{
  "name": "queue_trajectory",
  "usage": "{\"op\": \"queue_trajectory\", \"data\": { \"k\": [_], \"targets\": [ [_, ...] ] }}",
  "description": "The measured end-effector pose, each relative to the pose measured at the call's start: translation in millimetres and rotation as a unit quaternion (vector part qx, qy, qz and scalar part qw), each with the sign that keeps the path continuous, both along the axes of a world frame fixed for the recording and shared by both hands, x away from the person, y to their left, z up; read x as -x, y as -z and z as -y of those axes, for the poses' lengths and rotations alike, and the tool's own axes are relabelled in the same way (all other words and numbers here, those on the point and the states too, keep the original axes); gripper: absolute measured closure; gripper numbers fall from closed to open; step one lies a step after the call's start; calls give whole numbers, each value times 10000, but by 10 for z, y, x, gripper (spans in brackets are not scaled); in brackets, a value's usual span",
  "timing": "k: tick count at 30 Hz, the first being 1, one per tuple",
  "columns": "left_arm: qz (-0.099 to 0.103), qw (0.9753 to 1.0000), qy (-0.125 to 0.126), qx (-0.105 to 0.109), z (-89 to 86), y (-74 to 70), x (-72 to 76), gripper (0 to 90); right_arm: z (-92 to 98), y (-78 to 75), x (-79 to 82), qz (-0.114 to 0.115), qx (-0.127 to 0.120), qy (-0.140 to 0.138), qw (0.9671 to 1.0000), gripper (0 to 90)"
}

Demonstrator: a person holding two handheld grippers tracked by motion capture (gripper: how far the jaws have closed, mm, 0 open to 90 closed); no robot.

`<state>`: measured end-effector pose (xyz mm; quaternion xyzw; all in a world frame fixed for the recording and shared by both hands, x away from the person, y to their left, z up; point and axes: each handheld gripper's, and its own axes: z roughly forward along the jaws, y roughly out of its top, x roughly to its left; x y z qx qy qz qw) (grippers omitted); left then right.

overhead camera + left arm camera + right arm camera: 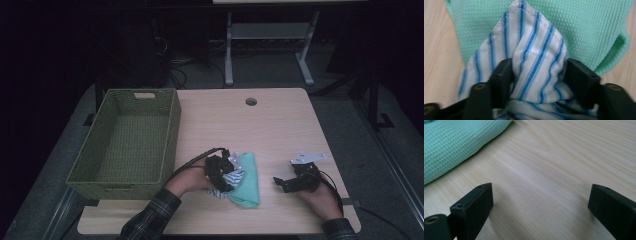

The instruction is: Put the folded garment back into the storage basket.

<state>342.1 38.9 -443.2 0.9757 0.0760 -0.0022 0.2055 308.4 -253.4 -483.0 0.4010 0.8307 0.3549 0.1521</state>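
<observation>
Pinching the striped cloth [536, 65] atop the green towel [579, 27], the left gripper [537, 75] has its jaws closed on it, while the right gripper [540, 200] rests wide open, holding nothing, over the desk [564, 157].

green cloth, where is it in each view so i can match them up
High view: the green cloth lies at lower centre of the table, beside the left gripper.
Left gripper view: across the top, behind the striped cloth in the jaws.
Right gripper view: upper left corner.
Shared landmark: the pale wooden table.
</observation>
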Motion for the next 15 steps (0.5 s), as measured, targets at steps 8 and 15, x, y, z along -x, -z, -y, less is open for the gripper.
{"op": "queue_trajectory", "data": {
  "k": [8,15],
  "targets": [
    [-94,9997,-192,-80,6,-29,-26,649,-1,-1,1,-7,-5,5,10000,56],
    [-151,9989,-380,-211,37,-46,-26,732,0,-1,1,-8,-4,1,10000,56]
  ]
}}
